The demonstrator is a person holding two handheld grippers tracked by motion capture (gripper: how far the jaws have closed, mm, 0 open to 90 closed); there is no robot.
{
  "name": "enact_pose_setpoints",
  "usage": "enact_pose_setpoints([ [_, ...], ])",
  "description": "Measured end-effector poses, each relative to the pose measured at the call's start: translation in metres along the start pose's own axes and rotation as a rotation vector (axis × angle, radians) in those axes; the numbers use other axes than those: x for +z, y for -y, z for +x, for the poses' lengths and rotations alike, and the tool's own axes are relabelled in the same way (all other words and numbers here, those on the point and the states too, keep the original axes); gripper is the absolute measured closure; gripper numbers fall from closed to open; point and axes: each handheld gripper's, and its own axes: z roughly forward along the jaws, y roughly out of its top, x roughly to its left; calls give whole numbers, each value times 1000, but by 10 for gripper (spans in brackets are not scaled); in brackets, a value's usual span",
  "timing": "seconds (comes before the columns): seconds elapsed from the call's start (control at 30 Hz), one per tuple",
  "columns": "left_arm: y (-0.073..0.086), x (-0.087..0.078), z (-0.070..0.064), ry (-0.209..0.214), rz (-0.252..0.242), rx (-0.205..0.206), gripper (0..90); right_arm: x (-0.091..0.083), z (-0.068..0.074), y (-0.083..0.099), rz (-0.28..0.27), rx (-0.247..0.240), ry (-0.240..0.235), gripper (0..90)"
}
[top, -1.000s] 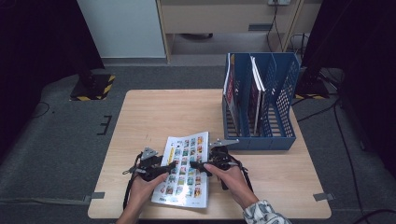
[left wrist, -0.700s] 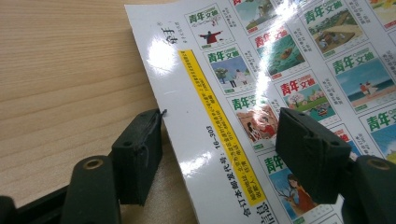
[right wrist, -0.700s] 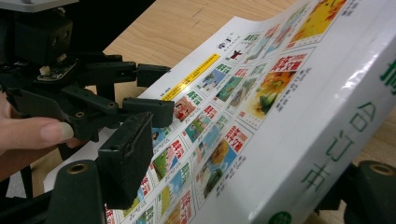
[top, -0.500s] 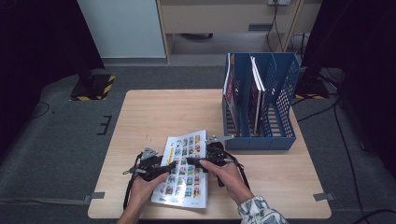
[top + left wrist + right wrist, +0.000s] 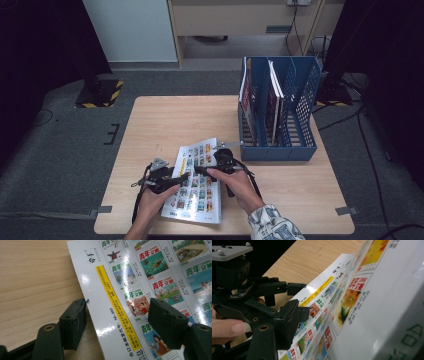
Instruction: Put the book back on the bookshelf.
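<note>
Evidently the magazine [image 5: 196,179] is being lifted off the desk [image 5: 165,120]: its right edge is raised by the right gripper [image 5: 204,170], whose jaws' state cannot be told, while the left gripper [image 5: 117,322] is held open astride the spine edge to steady it.

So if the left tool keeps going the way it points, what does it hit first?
The left tool straddles the left edge of the magazine, jaws open. Straight on it would likely slide along the cover; nothing else shows ahead, though depth is hard to judge.
</note>
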Motion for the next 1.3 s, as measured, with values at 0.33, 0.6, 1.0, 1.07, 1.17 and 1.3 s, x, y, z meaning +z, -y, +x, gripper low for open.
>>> enact_pose_setpoints([
  [0.33, -1, -1, 2, -3, 9, -14, 299, 4, -2, -3, -1, 68, 54, 610],
  [0.6, -5, -4, 11, 37, 15, -41, 245, 4, -1, -7, -5, 66, 73, 690],
  [1.0, -7, -7, 14, 11, 15, 3, 206, -3, 5, -16, -44, -18, 122, 699],
  [1.07, -7, -7, 15, 12, 21, 0, 201, -7, 5, -18, -58, -36, 135, 699],
  [1.17, -7, -5, 15, 25, 33, -9, 188, -11, 8, -21, -80, -67, 154, 701],
  [1.3, -6, -4, 14, 50, 44, -9, 167, -16, 12, -24, -103, -110, 177, 702],
])
